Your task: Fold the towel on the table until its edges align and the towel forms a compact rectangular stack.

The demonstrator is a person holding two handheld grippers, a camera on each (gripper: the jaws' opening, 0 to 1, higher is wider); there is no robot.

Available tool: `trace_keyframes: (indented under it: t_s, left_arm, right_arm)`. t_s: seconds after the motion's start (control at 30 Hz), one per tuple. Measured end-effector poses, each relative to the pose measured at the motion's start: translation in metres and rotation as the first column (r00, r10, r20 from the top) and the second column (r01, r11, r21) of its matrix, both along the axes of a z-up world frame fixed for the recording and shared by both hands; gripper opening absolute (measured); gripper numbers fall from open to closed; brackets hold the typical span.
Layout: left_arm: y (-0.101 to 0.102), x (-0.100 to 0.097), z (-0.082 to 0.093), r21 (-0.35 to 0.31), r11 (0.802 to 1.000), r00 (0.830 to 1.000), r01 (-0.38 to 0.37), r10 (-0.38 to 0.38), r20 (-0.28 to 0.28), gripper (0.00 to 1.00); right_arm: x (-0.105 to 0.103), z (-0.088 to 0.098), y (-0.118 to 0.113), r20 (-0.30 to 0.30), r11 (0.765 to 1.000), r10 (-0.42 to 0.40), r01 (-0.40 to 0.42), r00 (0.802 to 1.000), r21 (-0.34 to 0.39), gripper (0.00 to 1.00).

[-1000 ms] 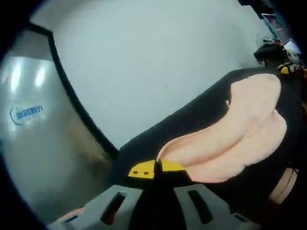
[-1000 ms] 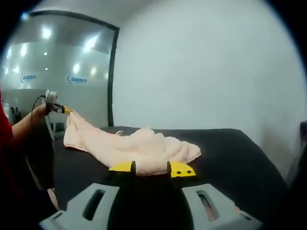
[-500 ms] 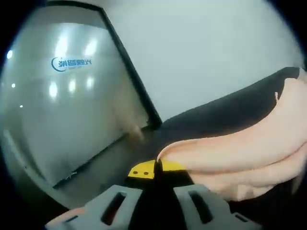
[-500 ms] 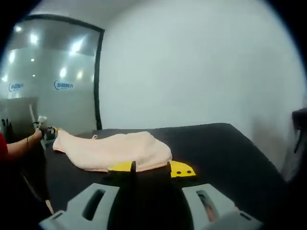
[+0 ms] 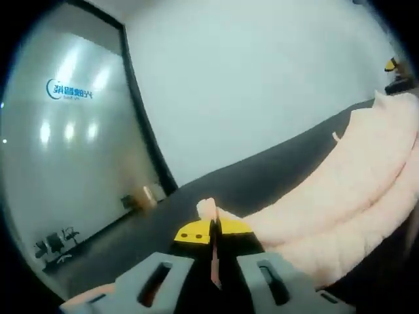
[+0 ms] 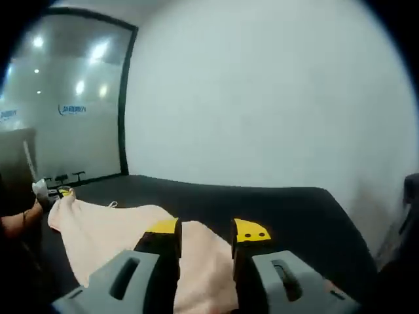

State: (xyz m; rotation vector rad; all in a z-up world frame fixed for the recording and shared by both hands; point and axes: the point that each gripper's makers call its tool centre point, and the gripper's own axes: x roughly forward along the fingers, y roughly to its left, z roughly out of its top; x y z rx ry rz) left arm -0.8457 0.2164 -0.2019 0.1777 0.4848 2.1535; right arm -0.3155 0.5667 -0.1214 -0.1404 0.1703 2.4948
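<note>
Left tool pinched tight on corner of peach towel; right tool parted, towel edge between tips. Towel stretched across black desk. Risk: right side unclamped, edge slips, fold skews.

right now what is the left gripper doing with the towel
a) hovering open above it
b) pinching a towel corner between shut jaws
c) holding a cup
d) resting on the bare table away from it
b: in the left gripper view the left gripper has its jaws closed together, with a corner of the peach towel sticking up between the yellow tips.
</note>
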Motion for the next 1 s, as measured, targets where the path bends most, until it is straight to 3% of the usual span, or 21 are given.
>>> trace_keyframes:
  t_s: [0.1, 0.17, 0.27, 0.3, 0.33, 0.4, 0.5, 0.63, 0.77, 0.87, 0.93, 1.0]
  left_arm:
    - [0.004, 0.008, 0.006, 0.061, 0.997, 0.994, 0.056, -0.061, 0.093, 0.00]
    - [0.003, 0.007, 0.005, 0.074, 0.996, 0.991, 0.054, -0.062, 0.120, 0.00]
    - [0.004, 0.008, 0.001, 0.066, 0.997, 0.992, 0.049, -0.057, 0.109, 0.00]
    - [0.006, 0.008, 0.001, 0.057, 0.997, 0.993, 0.053, -0.058, 0.099, 0.00]
    - [0.007, 0.007, 0.002, 0.054, 0.997, 0.994, 0.053, -0.058, 0.095, 0.00]
    - [0.007, 0.007, 0.002, 0.058, 0.997, 0.993, 0.055, -0.061, 0.098, 0.00]
    - [0.006, 0.007, 0.001, 0.059, 0.997, 0.993, 0.054, -0.059, 0.099, 0.00]
    - [0.006, 0.008, 0.001, 0.059, 0.997, 0.993, 0.055, -0.060, 0.100, 0.00]
    - [0.004, 0.007, 0.000, 0.060, 0.997, 0.993, 0.045, -0.051, 0.103, 0.00]
    - [0.005, 0.009, 0.000, 0.058, 0.997, 0.993, 0.050, -0.056, 0.104, 0.00]
    - [0.006, 0.010, -0.001, 0.059, 0.997, 0.993, 0.054, -0.060, 0.106, 0.00]
    - [0.007, 0.009, -0.001, 0.059, 0.997, 0.992, 0.055, -0.061, 0.106, 0.00]
  right_arm:
    - [-0.035, -0.022, 0.016, -0.011, 0.990, 0.038, -0.039, 0.999, -0.136, 0.33]
    - [-0.045, -0.036, 0.031, 0.033, 0.989, 0.027, -0.022, 0.999, -0.146, 0.36]
    - [-0.055, -0.054, 0.030, 0.093, 0.991, 0.032, -0.019, 0.995, -0.133, 0.35]
    - [-0.059, -0.058, 0.026, 0.103, 0.990, 0.047, -0.033, 0.994, -0.134, 0.29]
    - [-0.059, -0.061, 0.024, 0.131, 0.992, 0.060, -0.044, 0.990, -0.121, 0.09]
    - [-0.056, -0.048, 0.017, 0.140, 0.998, 0.064, -0.060, 0.988, -0.032, 0.02]
    - [-0.060, -0.023, -0.035, 0.047, 0.985, 0.174, -0.174, 0.984, -0.003, 0.02]
    - [-0.065, -0.026, -0.107, 0.151, 0.932, 0.325, -0.343, 0.934, 0.115, 0.02]
    - [-0.064, -0.052, -0.180, 0.256, 0.870, 0.424, -0.469, 0.869, 0.151, 0.02]
    - [-0.060, -0.064, -0.219, 0.350, 0.816, 0.471, -0.551, 0.810, 0.175, 0.02]
    - [-0.058, -0.062, -0.240, 0.357, 0.797, 0.493, -0.576, 0.794, 0.181, 0.03]
    - [-0.059, -0.066, -0.251, 0.387, 0.769, 0.521, -0.615, 0.761, 0.174, 0.08]
